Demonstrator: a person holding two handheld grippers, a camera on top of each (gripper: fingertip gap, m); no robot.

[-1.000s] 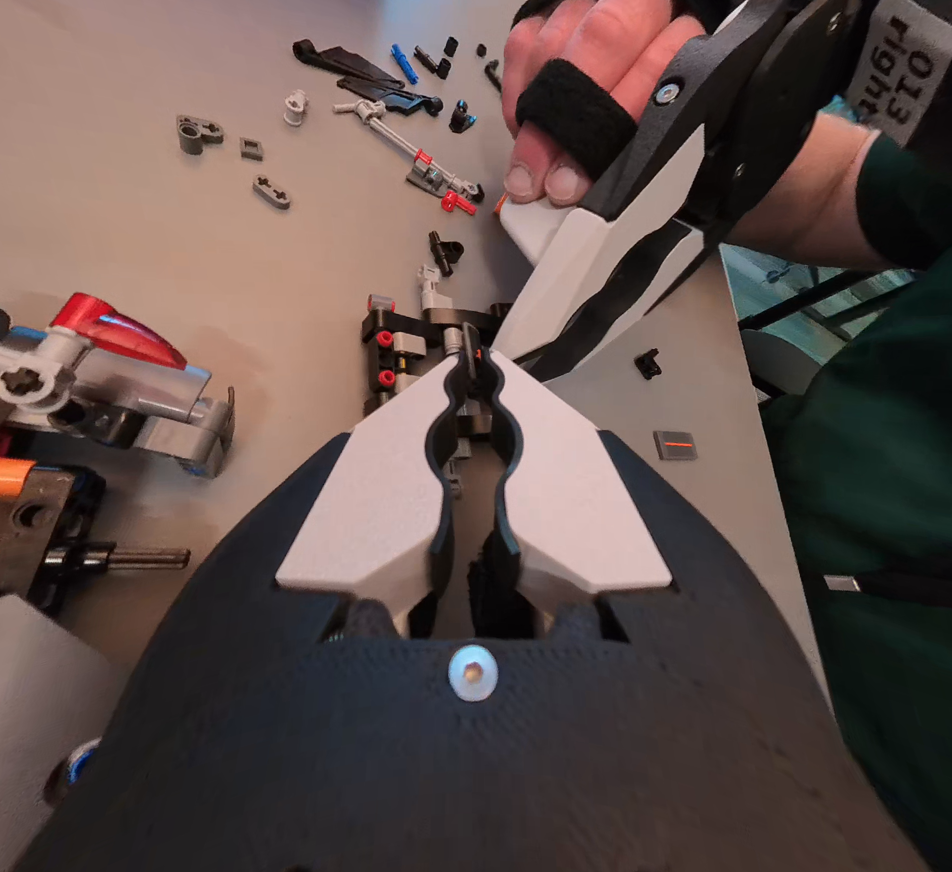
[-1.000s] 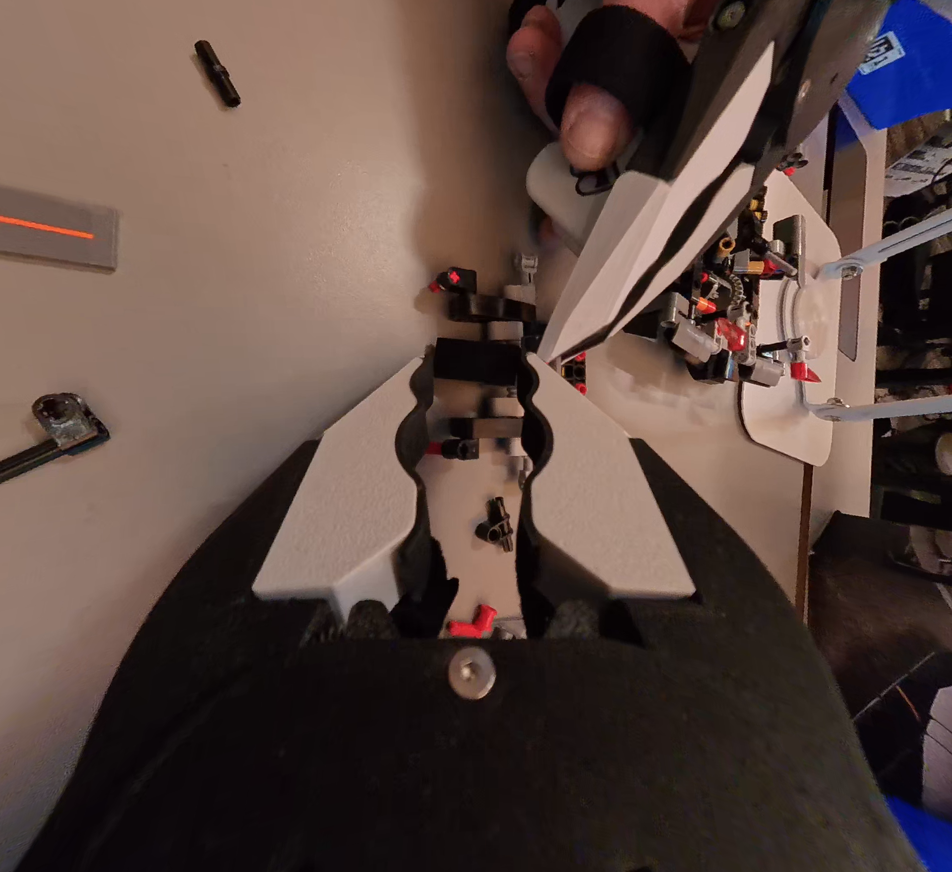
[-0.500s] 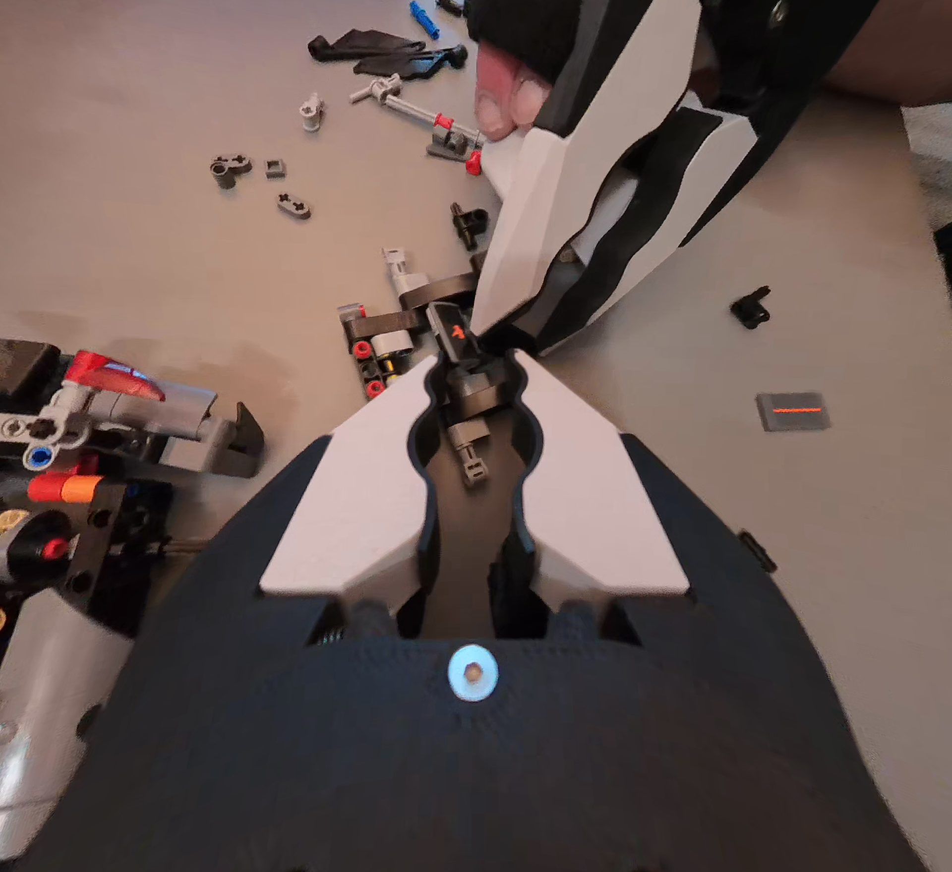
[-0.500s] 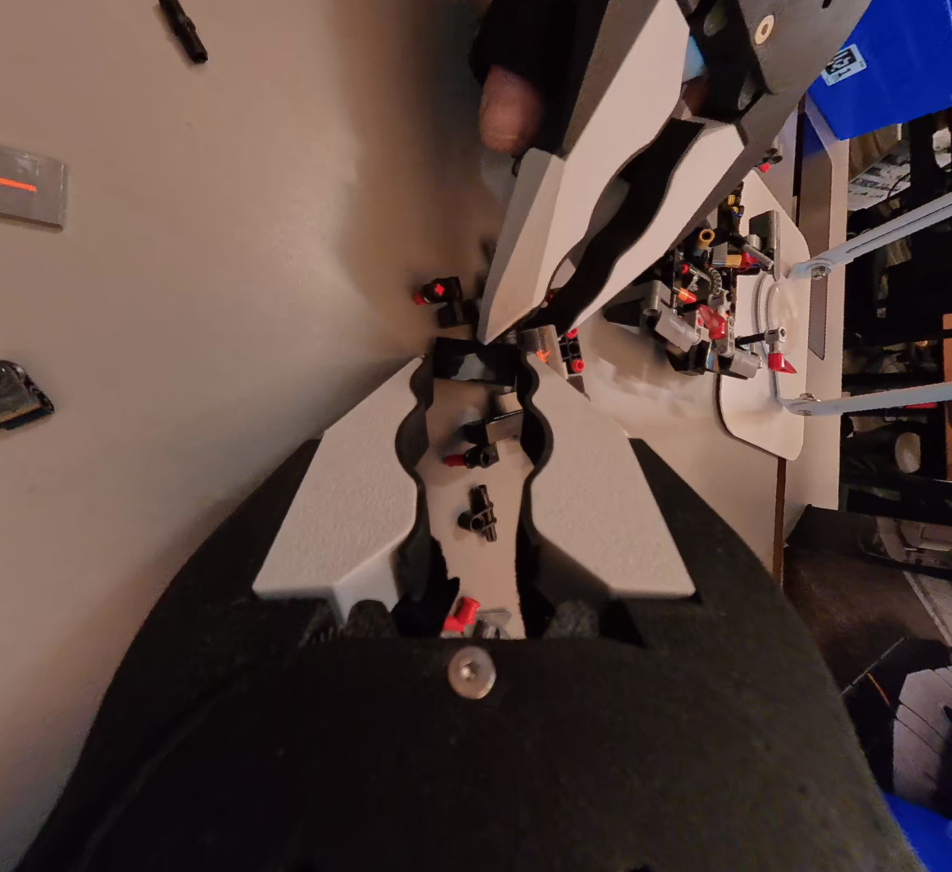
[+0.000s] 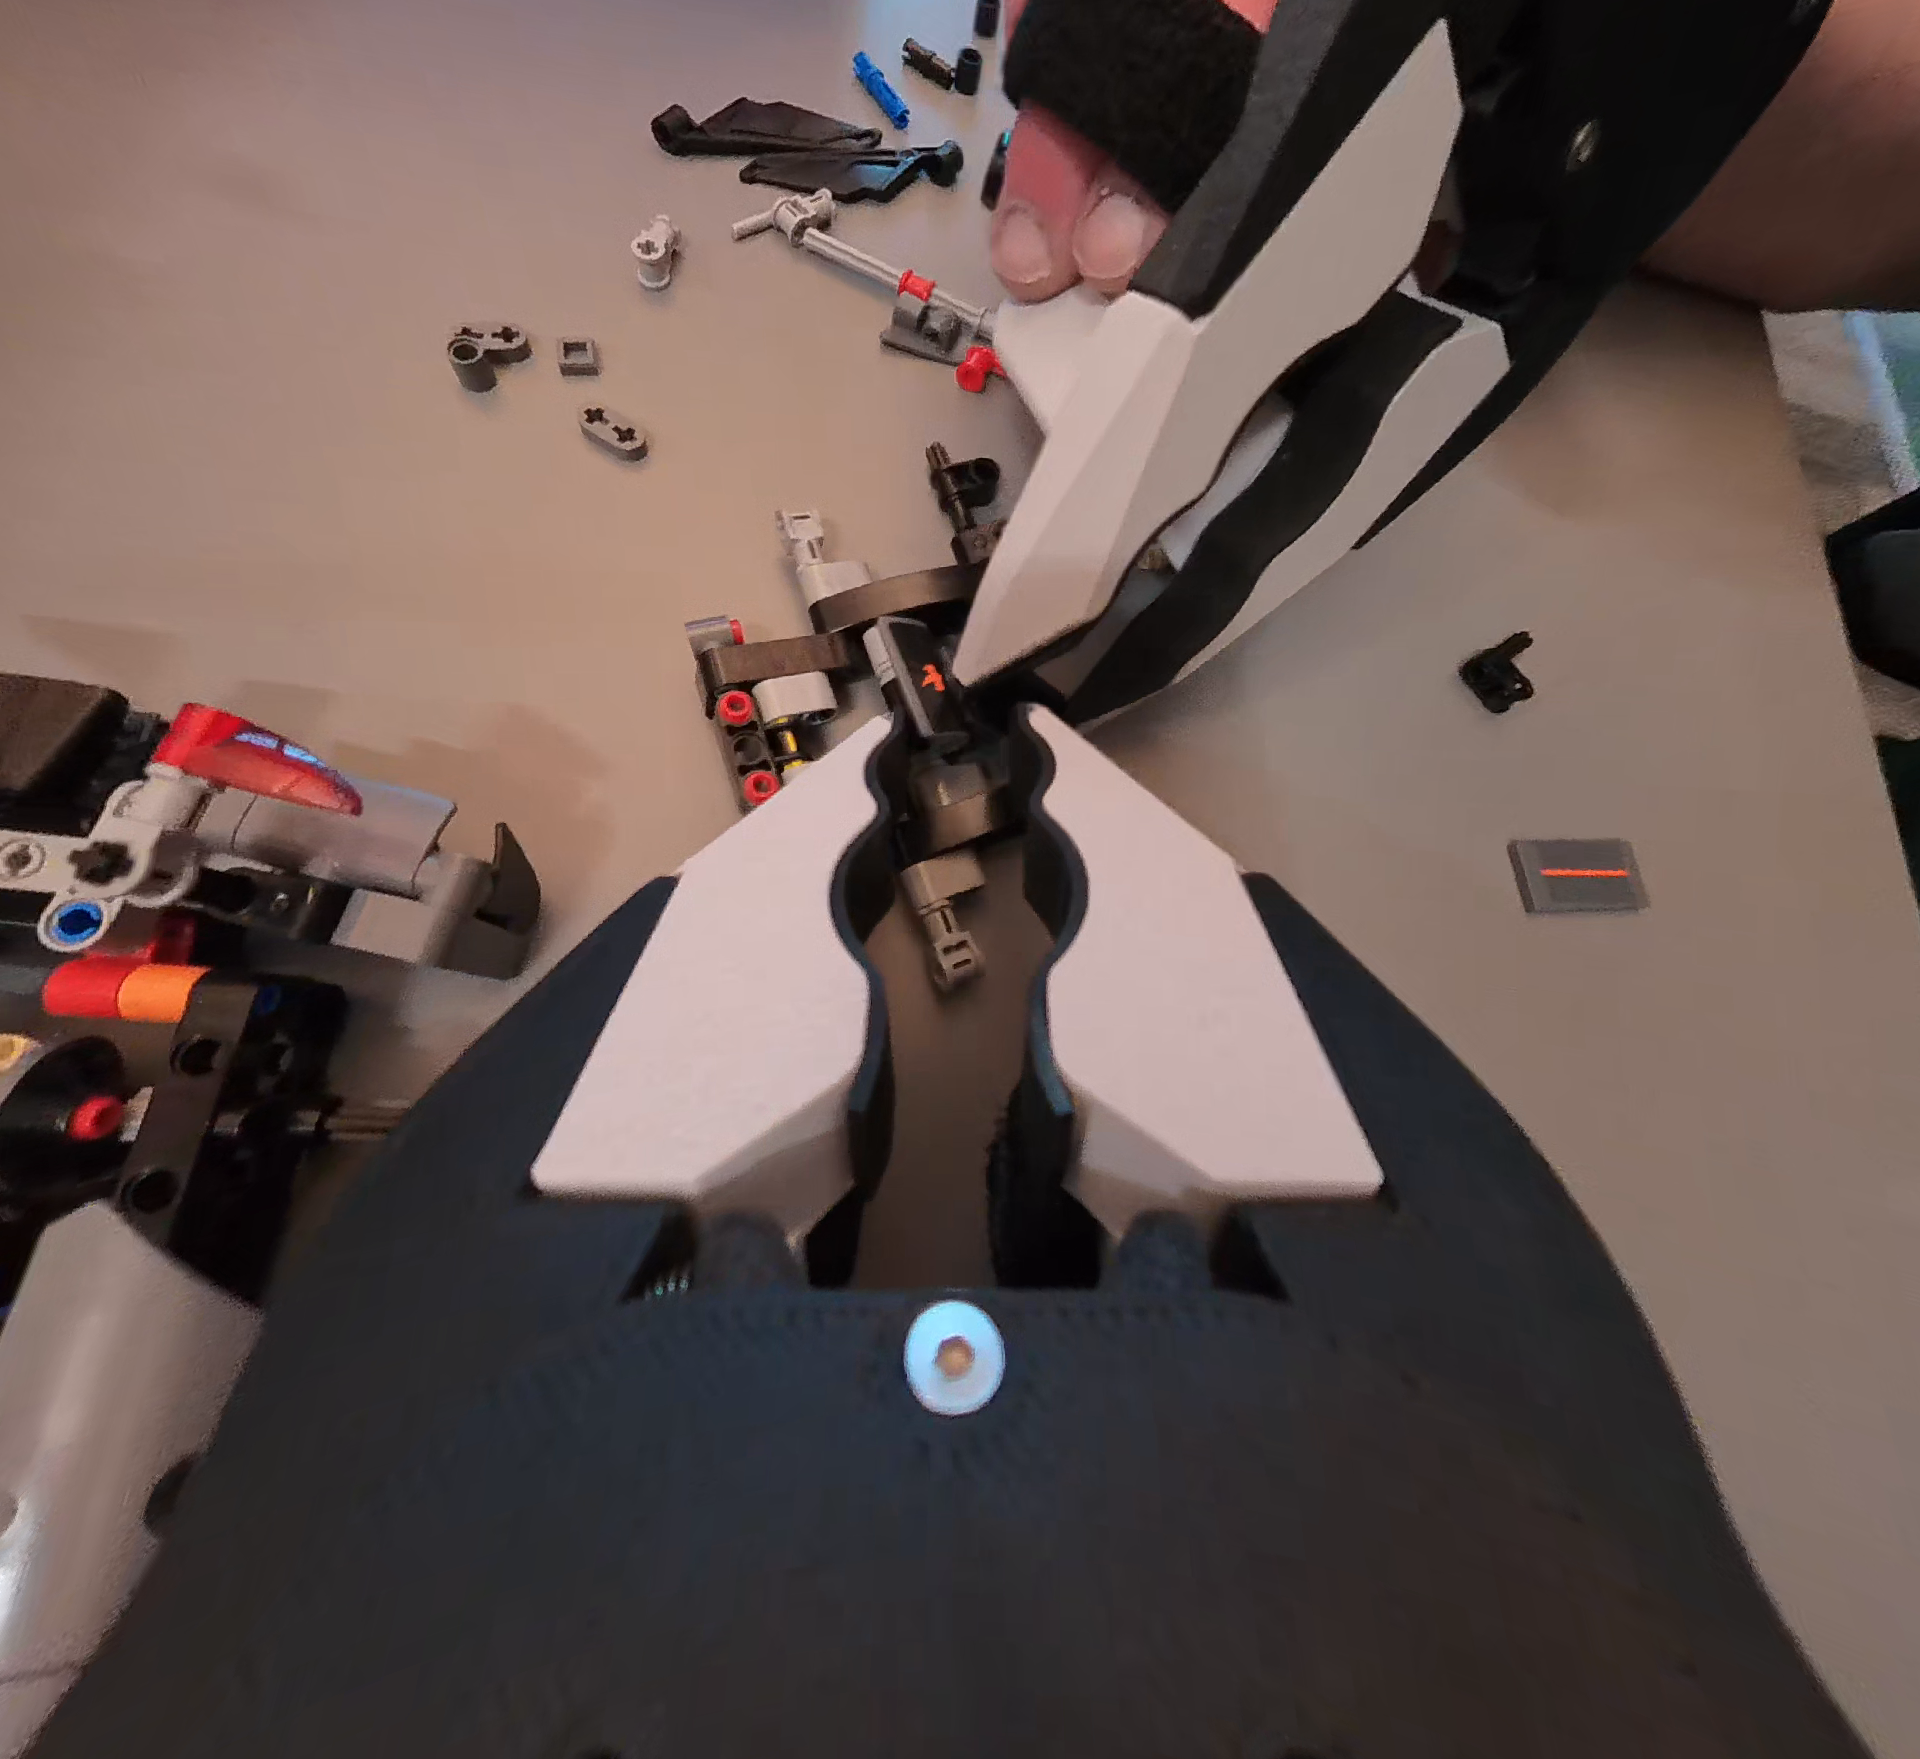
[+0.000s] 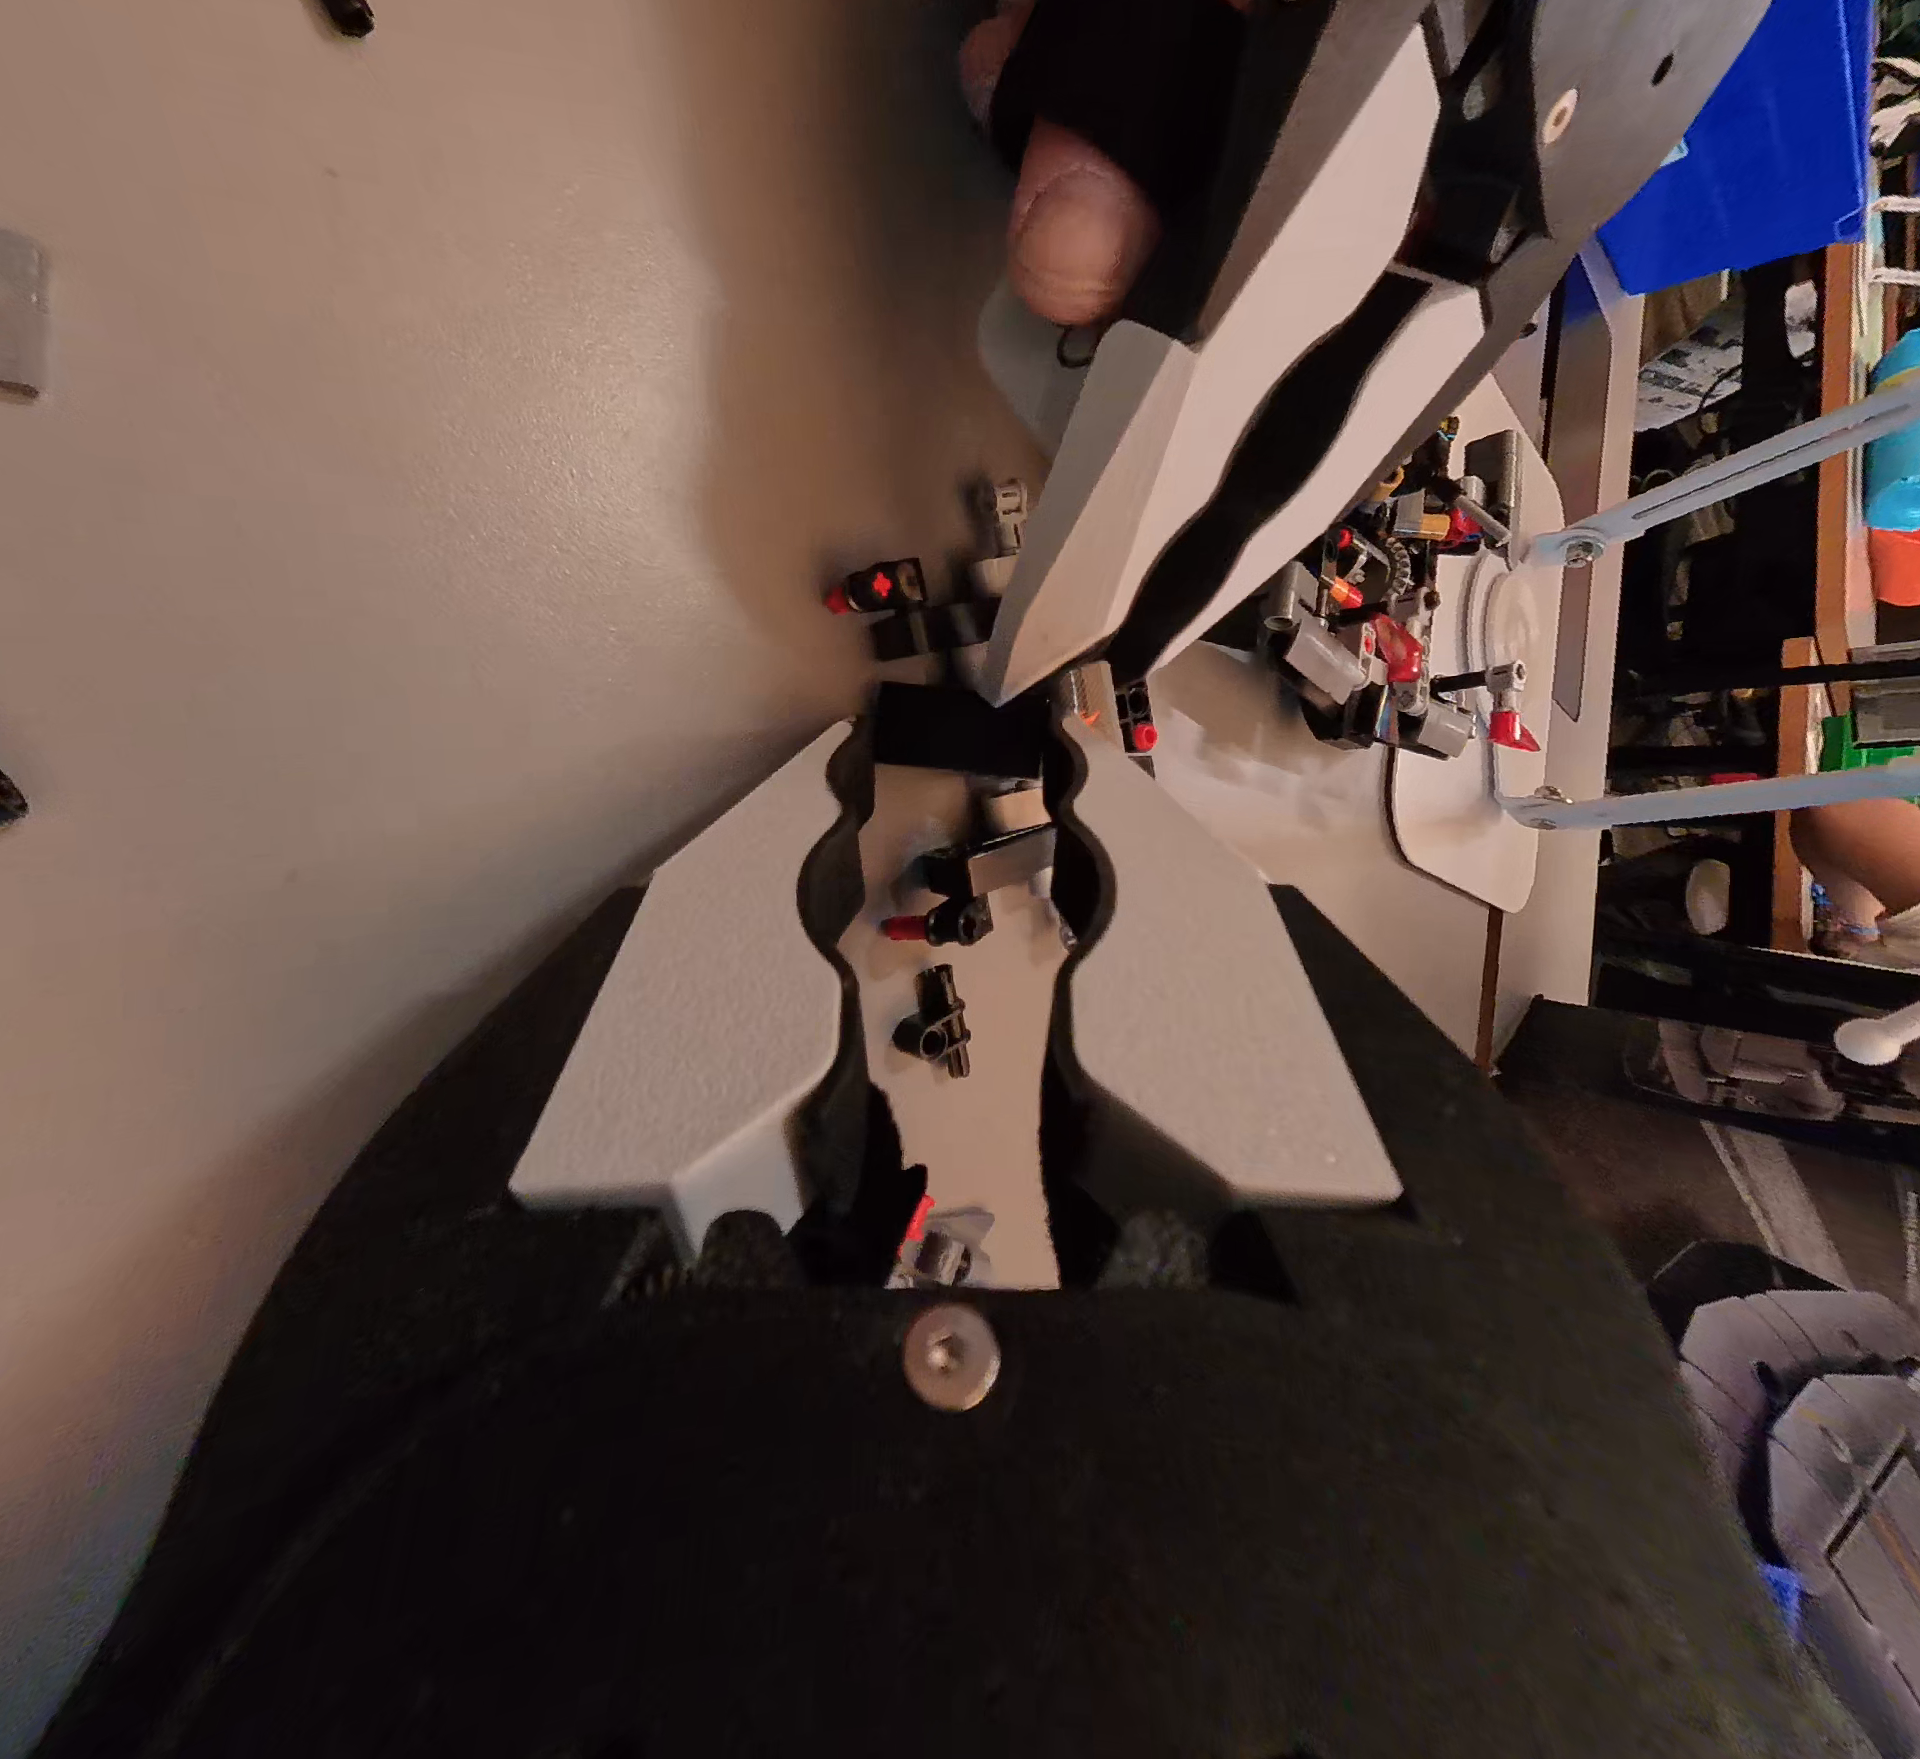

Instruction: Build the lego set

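Step in hand: I judge I am seating a part on the small black sub-assembly, working both tongs on it at once.
Left tongs: I have them gripping the sub-assembly at the very tips, with a grey pin end hanging back between the 2 fingers.
Right tongs: closed on a black block of the same sub-assembly, held across the tips.
Where it is: mid-counter, well in from the edges; its grey and black beams with red pins trail off to the left of my grip. I cannot tell whether it is lifted or resting on the counter.
Doing it well: I want 1 pair of tongs as a steady anvil and the other pressing straight along the pin axis, no twisting, since both grips are shallow and the piece could pivot out.
Risk: the 2 sets of tips meet almost touching, so I should keep them from levering against each other.
Nearby: loose connectors lie toward the far edge, the larger build sits at the left edge, and a grey tile with a red line lies to the right; I steer clear of them.
Progress: early to middle, I judge, with many parts unplaced.
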